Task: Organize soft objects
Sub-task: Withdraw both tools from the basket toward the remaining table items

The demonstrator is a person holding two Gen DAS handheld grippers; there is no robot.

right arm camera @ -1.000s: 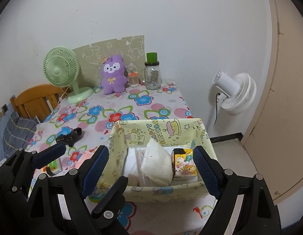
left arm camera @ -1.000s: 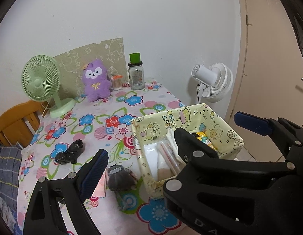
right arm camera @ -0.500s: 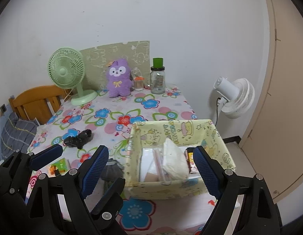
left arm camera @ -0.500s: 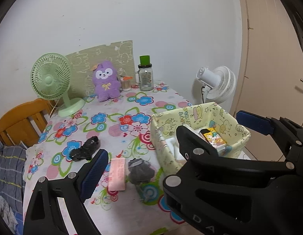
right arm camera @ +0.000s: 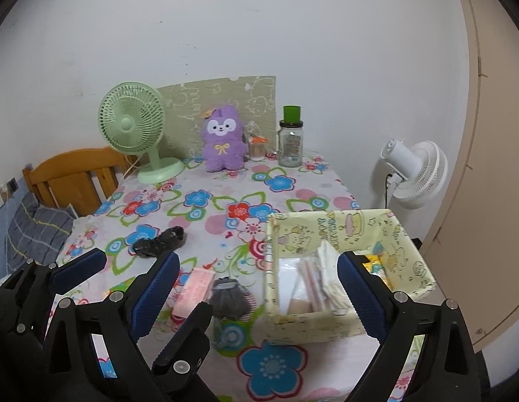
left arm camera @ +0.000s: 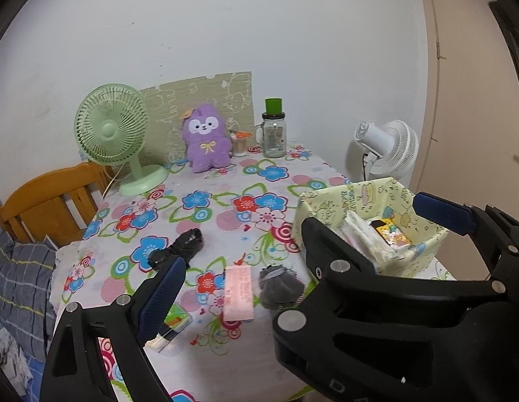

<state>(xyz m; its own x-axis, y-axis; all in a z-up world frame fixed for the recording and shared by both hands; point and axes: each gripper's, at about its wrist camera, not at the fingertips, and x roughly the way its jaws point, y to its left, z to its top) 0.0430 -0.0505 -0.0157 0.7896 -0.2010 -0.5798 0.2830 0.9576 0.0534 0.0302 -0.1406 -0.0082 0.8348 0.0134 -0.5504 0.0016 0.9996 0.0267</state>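
Both claws spread apart, gripping nothing: left gripper [left arm camera: 303,251], right gripper [right arm camera: 259,288]. Grey sock [right arm camera: 230,299] lies at 9 o'clock beside yellow bin [right arm camera: 333,231].

Green fan [left arm camera: 112,127], glass jar [left arm camera: 274,134], possibly toothpicks [left arm camera: 239,142] behind.

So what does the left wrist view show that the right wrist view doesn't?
Only the left wrist view: a small clear packet with green and orange inside, at the table's near-left edge.

Only the right wrist view: a clear bag of pink sticks inside the box, and a wall socket at far left.

Both: yellow box, purple plush, green fan, jar, white fan, black soft piece, grey soft piece, pink packet.
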